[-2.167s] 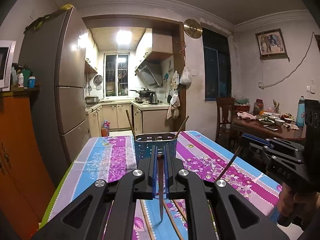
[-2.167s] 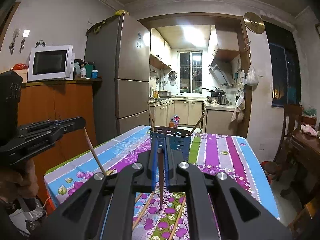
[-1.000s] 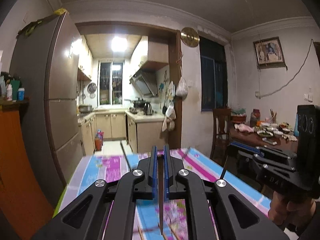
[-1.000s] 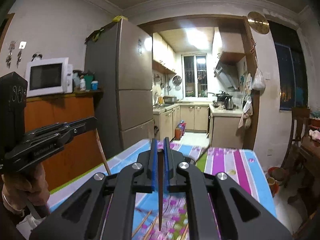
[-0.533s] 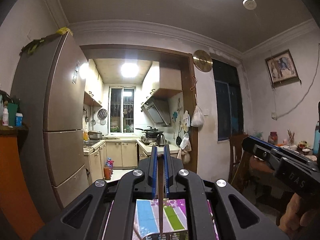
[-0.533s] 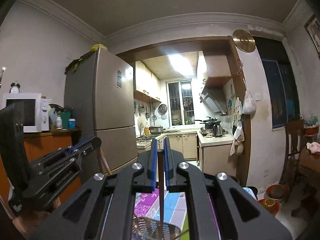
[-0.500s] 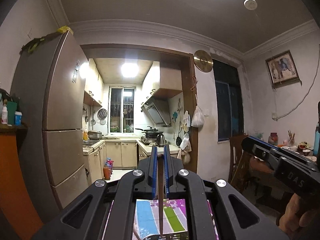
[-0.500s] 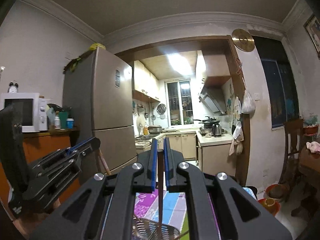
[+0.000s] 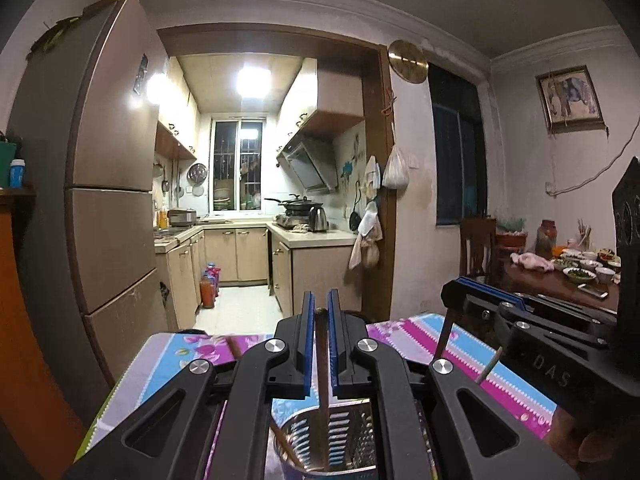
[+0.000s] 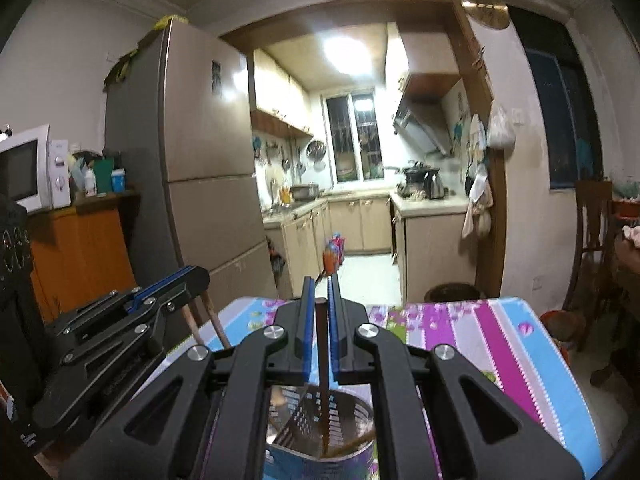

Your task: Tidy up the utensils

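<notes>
My left gripper [image 9: 319, 312] is shut on a brown chopstick [image 9: 322, 364] that hangs down into the slotted metal utensil holder [image 9: 340, 440] right below it. My right gripper [image 10: 320, 288] is shut on another brown chopstick [image 10: 323, 360], whose tip reaches into the same holder [image 10: 320, 424]. A few other sticks lean inside the holder. The right gripper shows at the right of the left wrist view [image 9: 480, 300], with its chopstick [image 9: 444, 336] hanging below it. The left gripper shows at the left of the right wrist view [image 10: 176, 280].
The holder stands on a table with a floral striped cloth [image 9: 480, 356]. A tall fridge [image 9: 108, 200] and an orange cabinet [image 10: 80, 256] stand to the left. A dining table with dishes [image 9: 568, 276] is at the right. The kitchen doorway lies straight ahead.
Both grippers rose with their chopsticks and tilted up, then came down over the holder. The chopstick tips now hang inside the holder, which has come into view below both grippers.
</notes>
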A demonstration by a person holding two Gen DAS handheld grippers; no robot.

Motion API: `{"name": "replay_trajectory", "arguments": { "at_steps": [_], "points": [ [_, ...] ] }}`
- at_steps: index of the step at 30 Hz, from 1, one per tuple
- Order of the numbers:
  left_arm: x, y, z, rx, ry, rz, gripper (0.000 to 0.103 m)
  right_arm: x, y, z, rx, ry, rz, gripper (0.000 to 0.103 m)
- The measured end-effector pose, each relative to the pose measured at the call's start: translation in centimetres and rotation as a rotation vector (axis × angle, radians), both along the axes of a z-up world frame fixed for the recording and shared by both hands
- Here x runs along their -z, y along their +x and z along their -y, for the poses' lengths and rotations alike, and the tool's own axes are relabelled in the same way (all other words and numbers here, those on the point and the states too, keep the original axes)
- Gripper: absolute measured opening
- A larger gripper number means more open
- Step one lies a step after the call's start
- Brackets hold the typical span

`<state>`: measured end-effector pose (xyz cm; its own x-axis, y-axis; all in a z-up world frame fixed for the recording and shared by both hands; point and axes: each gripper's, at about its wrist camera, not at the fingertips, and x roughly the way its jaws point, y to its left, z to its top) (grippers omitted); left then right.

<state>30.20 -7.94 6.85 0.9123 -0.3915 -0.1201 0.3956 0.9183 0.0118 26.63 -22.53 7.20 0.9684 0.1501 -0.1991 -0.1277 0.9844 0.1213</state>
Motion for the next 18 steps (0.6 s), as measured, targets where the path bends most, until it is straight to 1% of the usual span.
{"name": "replay_trajectory", "arguments": {
  "at_steps": [1,2,3,4,6,9,14,15,17,18],
  "points": [
    [0.2,-0.1,-0.1,-0.003,0.001,-0.001,0.008,0.1,-0.2,-0.1,0.006,-0.009,-0.003,0.015],
    [0.2,-0.3,-0.3,-0.002,0.0,-0.002,0.008,0.1,-0.3,-0.1,0.011,-0.014,-0.001,0.019],
    [0.1,-0.5,-0.3,-0.006,-0.003,0.0,0.008,0.1,-0.6,-0.1,0.022,-0.02,0.0,0.032],
    [-0.2,-0.7,-0.4,-0.01,-0.009,0.003,0.008,0.0,-1.0,0.0,0.034,-0.023,0.005,0.038],
    [-0.8,-1.3,-1.0,-0.016,-0.027,0.014,0.008,-0.4,-1.6,0.0,0.059,-0.043,0.014,0.038],
    [-2.2,-2.9,-1.9,-0.026,-0.046,0.056,0.008,-0.9,-2.9,0.0,0.11,-0.096,0.023,0.038],
    [-3.4,-6.4,-3.5,-0.057,-0.05,0.115,0.009,-1.3,-6.3,-0.1,0.193,-0.172,0.052,0.038],
    [-3.4,-7.0,-3.8,-0.059,-0.05,0.119,0.011,-1.4,-6.6,-0.1,0.201,-0.182,0.057,0.038],
    [-3.2,-8.7,-4.6,-0.073,-0.05,0.132,0.022,-1.5,-8.1,-0.2,0.227,-0.216,0.069,0.038],
    [-3.0,-9.4,-4.9,-0.077,-0.053,0.134,0.024,-1.5,-8.6,-0.3,0.237,-0.23,0.074,0.041]
  ]
}}
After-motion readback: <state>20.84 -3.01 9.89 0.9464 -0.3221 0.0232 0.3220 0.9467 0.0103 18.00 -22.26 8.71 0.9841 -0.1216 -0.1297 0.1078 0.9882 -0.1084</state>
